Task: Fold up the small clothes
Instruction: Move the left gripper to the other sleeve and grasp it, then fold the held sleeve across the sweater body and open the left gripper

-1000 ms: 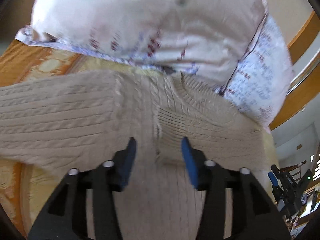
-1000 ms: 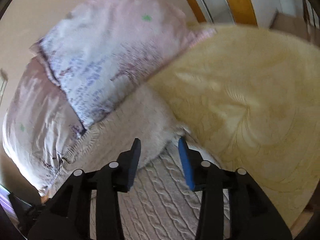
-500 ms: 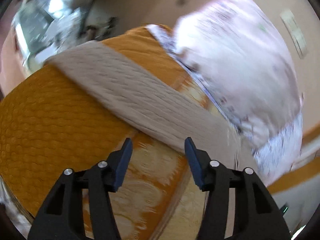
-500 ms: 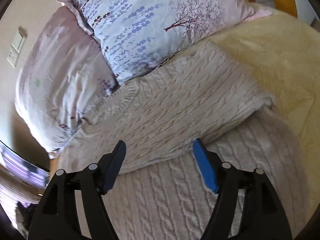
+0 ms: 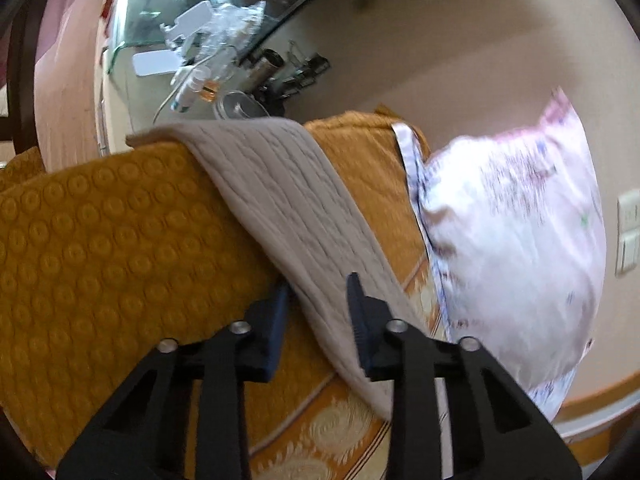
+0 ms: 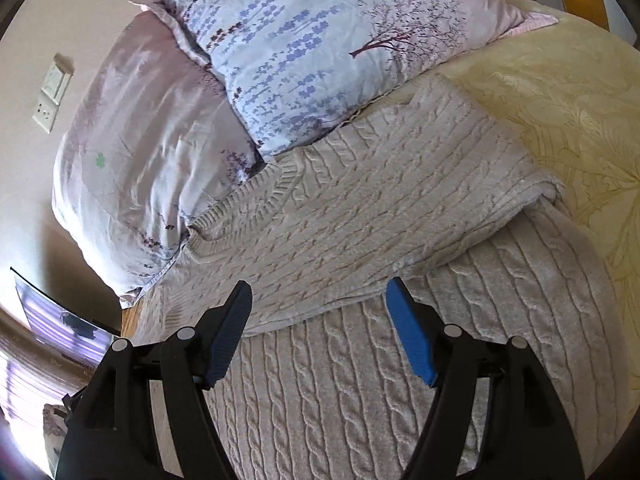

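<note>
Cable-knit sweater half folded on the bed, one sleeve lying between the left gripper's jaws.

The beige cable-knit sweater (image 6: 360, 240) lies flat on the yellow bedspread (image 6: 560, 112), its collar against 2 floral pillows (image 6: 320, 40), with one sleeve already folded across the chest. The right gripper (image 6: 318, 332) hovers over the edge of that folded sleeve, its jaws standing wide apart and holding nothing. In the left wrist view, the other sleeve (image 5: 288, 200) stretches out over the orange quilted cover (image 5: 100, 240) toward the bed's edge. The left gripper (image 5: 316, 320) straddles this sleeve; its jaws have just been closing, the knit lies between the blue pads, but a gap shows on both sides, so no grip yet.
</note>
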A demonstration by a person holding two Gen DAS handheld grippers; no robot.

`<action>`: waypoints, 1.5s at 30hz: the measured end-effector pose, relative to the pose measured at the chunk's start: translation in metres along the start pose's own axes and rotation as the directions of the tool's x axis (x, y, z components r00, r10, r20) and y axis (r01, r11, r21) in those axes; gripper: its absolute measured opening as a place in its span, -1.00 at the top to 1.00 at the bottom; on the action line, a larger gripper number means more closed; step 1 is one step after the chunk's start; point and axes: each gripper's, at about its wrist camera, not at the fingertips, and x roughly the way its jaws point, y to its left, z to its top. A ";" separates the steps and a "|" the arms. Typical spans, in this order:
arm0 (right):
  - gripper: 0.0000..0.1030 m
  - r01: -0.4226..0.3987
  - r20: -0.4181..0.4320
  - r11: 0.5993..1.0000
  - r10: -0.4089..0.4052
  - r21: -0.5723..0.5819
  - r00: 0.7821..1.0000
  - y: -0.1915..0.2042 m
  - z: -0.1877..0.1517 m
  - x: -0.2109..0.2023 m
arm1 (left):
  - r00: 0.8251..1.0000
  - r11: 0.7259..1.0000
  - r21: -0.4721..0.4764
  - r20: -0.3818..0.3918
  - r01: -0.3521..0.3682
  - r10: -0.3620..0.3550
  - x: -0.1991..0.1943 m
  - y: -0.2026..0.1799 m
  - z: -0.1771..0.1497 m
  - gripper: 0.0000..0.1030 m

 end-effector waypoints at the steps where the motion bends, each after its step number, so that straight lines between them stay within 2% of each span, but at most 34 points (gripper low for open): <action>1: -0.38 -0.002 0.003 1.000 0.002 -0.004 1.000 0.001 0.000 -0.001 | 1.000 1.000 -0.018 0.003 0.010 -0.010 0.001 0.003 0.003 0.57; 4: -0.38 -0.001 0.018 1.000 0.002 -0.022 1.000 0.003 0.000 -0.005 | 1.000 0.998 -0.059 0.008 0.025 -0.025 0.003 0.011 0.009 0.75; 9: -0.38 -0.011 0.029 0.999 0.012 -0.037 1.000 0.004 0.001 -0.009 | 0.999 0.998 -0.060 0.021 0.033 -0.032 0.000 0.007 0.007 0.87; 12: -0.38 -0.016 0.038 0.999 0.018 -0.044 0.999 0.004 0.001 -0.012 | 0.996 0.996 -0.018 0.044 0.084 -0.084 -0.012 -0.013 0.000 0.88; 14: -0.38 -0.014 0.051 0.999 0.017 -0.052 0.999 0.005 0.001 -0.015 | 0.988 0.989 0.006 0.040 0.149 -0.149 -0.020 -0.033 -0.008 0.88; 16: -0.38 -0.014 0.068 0.998 0.018 -0.064 0.998 0.005 0.001 -0.020 | 0.975 0.975 0.045 0.022 0.219 -0.220 -0.027 -0.058 -0.020 0.88; 19: -0.38 -0.014 0.091 0.997 0.021 -0.080 0.996 0.006 0.001 -0.027 | 0.945 0.937 0.128 -0.027 0.326 -0.325 -0.033 -0.106 -0.049 0.88; 23: -0.39 -0.016 0.113 0.996 0.026 -0.091 0.993 0.004 0.001 -0.036 | 0.890 0.862 0.226 -0.151 0.455 -0.430 -0.025 -0.171 -0.107 0.88; 25: -0.39 -0.009 0.124 0.996 0.021 -0.093 0.992 0.002 0.001 -0.040 | 0.864 0.827 0.257 -0.223 0.499 -0.452 -0.013 -0.198 -0.140 0.88; 27: -0.39 -0.005 0.130 0.996 0.017 -0.088 0.991 -0.003 0.002 -0.043 | 0.848 0.801 0.296 -0.292 0.520 -0.442 0.004 -0.223 -0.179 0.88; 30: -0.39 0.006 0.139 0.997 0.004 -0.077 0.990 -0.012 0.002 -0.048 | 0.834 0.784 0.335 -0.391 0.523 -0.390 0.034 -0.246 -0.235 0.88; 33: -0.39 0.026 0.153 0.997 -0.015 -0.069 0.988 -0.020 0.003 -0.055 | 0.848 0.768 0.421 -0.442 0.483 -0.292 0.062 -0.261 -0.291 0.88; 34: -0.39 0.032 0.158 0.997 -0.021 -0.066 0.987 -0.023 0.003 -0.057 | 0.848 0.766 0.438 -0.463 0.471 -0.257 0.071 -0.262 -0.306 0.88; 36: -0.39 0.046 0.167 0.997 -0.035 -0.060 0.985 -0.028 0.005 -0.061 | 0.830 0.759 0.466 -0.530 0.455 -0.172 0.090 -0.261 -0.342 0.87; 38: -0.39 0.052 0.168 0.997 -0.042 -0.054 0.985 -0.032 0.007 -0.064 | 0.810 0.752 0.494 -0.580 0.436 -0.088 0.106 -0.258 -0.366 0.76; 40: -0.39 0.058 0.163 0.996 -0.047 -0.064 0.985 -0.032 0.009 -0.065 | 0.790 0.742 0.511 -0.612 0.433 -0.040 0.110 -0.251 -0.377 0.33; 42: -0.39 0.063 0.162 0.993 -0.047 -0.097 0.986 -0.028 0.013 -0.068 | 0.762 0.719 0.508 -0.646 0.475 -0.048 0.099 -0.246 -0.377 0.20; 43: -0.39 0.064 0.159 0.990 -0.044 -0.123 0.986 -0.022 0.015 -0.068 | 0.739 0.705 0.493 -0.670 0.509 -0.065 0.091 -0.243 -0.372 0.09; 44: -0.39 0.061 0.155 0.987 -0.038 -0.149 0.987 -0.018 0.016 -0.069 | 0.728 0.694 0.485 -0.681 0.532 -0.081 0.083 -0.238 -0.366 0.05; 45: -0.39 0.053 0.145 0.979 -0.024 -0.198 0.989 -0.008 0.018 -0.068 | 0.728 0.680 0.488 -0.679 0.547 -0.097 0.074 -0.232 -0.356 0.02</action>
